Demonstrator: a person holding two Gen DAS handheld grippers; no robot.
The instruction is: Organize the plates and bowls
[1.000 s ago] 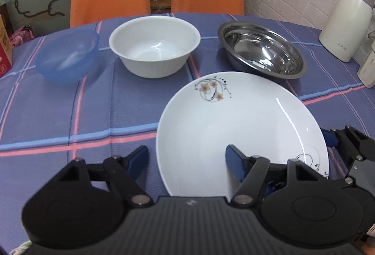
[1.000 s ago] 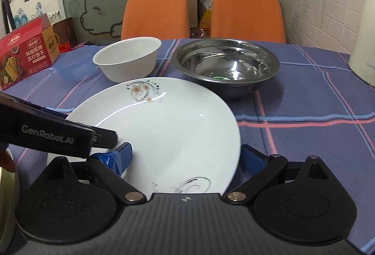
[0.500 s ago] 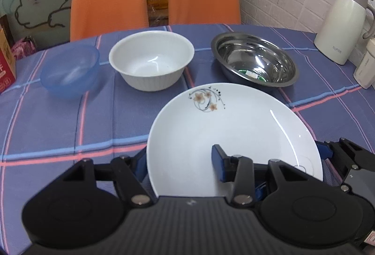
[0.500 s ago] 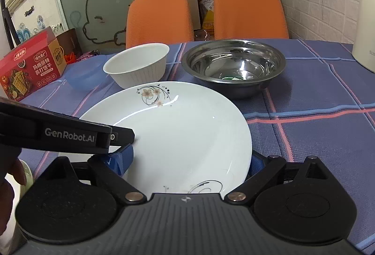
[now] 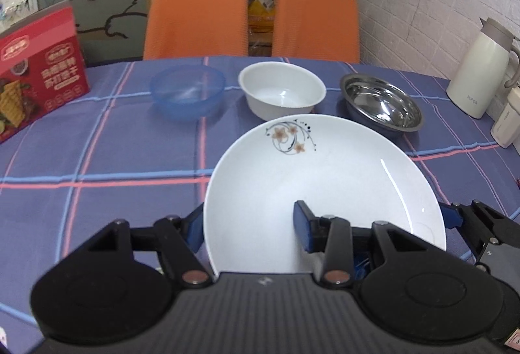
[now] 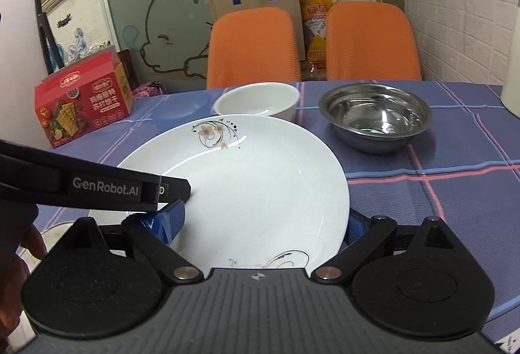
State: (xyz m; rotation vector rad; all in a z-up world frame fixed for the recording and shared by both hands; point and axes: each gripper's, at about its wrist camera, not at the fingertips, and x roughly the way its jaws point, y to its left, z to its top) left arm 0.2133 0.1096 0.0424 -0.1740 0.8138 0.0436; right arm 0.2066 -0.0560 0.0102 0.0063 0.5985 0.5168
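Gripping round white flower-patterned plate [image 5: 325,178] with both grippers' jaws, raised off desk; blue plastic bowl [image 5: 187,92], white bowl [image 5: 282,94], steel bowl [image 5: 381,103] unstacked.

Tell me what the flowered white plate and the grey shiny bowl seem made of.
Flowered white plate: likely glazed ceramic; glossy white with a sharp light streak and printed flowers. Grey shiny bowl: looks like polished stainless steel; mirror-like reflections inside, thin rim.
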